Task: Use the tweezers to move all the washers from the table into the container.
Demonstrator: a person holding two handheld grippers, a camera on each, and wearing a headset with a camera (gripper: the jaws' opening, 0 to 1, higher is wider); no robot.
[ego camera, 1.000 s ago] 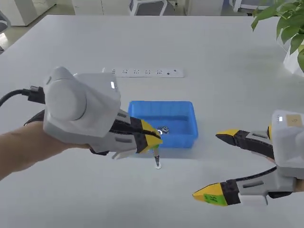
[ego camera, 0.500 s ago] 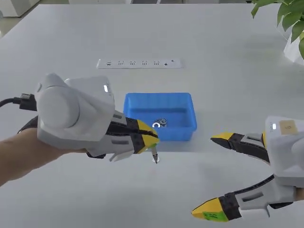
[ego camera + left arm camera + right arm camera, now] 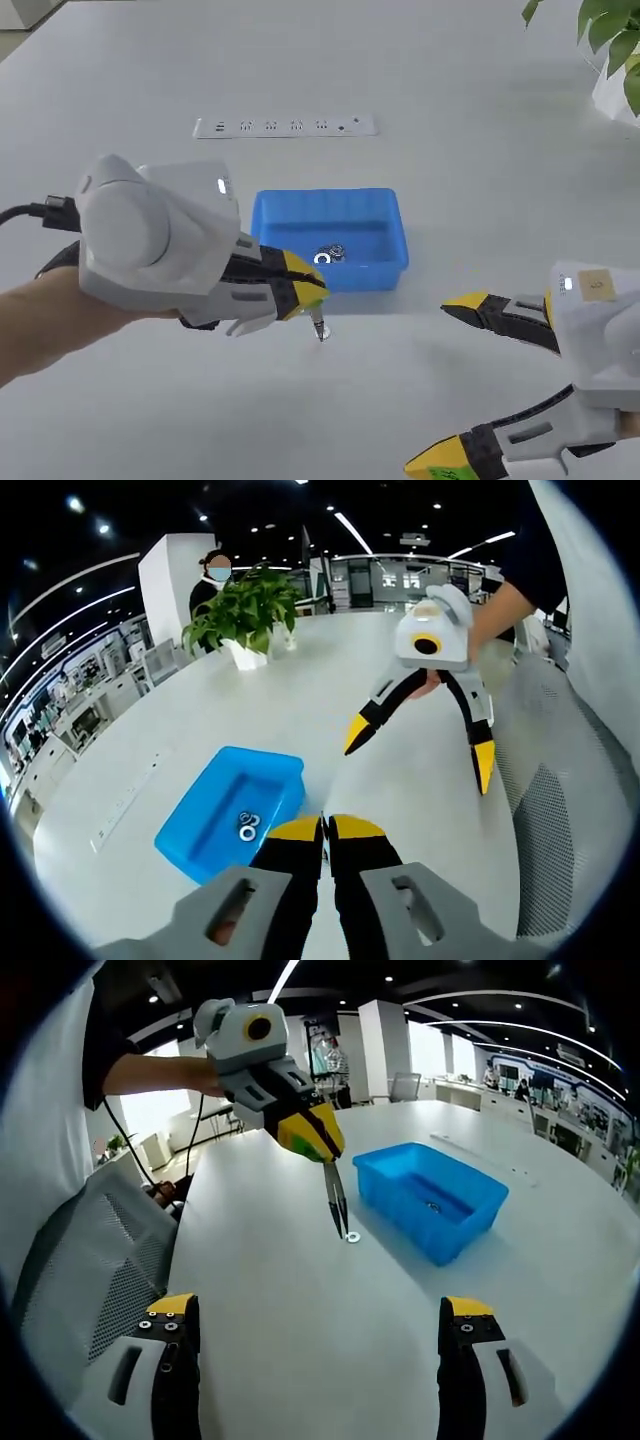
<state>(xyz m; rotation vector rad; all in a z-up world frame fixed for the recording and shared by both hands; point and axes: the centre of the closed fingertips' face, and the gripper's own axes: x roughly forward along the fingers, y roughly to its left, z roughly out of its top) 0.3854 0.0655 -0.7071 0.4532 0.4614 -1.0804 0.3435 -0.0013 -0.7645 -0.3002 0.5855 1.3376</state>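
My left gripper (image 3: pixel 316 285) is shut on metal tweezers (image 3: pixel 319 325), which point down at the table just in front of the blue container (image 3: pixel 268 215). In the right gripper view the tweezers (image 3: pixel 335 1195) have their tips at a small washer (image 3: pixel 352 1237) lying flat on the table; whether they pinch it I cannot tell. A few washers (image 3: pixel 328 256) lie inside the container (image 3: pixel 210 825). My right gripper (image 3: pixel 445 385) stands wide open at the lower right, nothing between its jaws, well apart from the container.
A white power strip (image 3: pixel 285 126) lies beyond the container. A potted plant (image 3: pixel 610 40) stands at the table's far right corner. A mesh office chair (image 3: pixel 90 1250) sits beside the table's near edge.
The head camera has tilted, shifting the whole picture. The tweezers' tips stay at the washer. My right gripper has drawn slightly nearer to me, still open.
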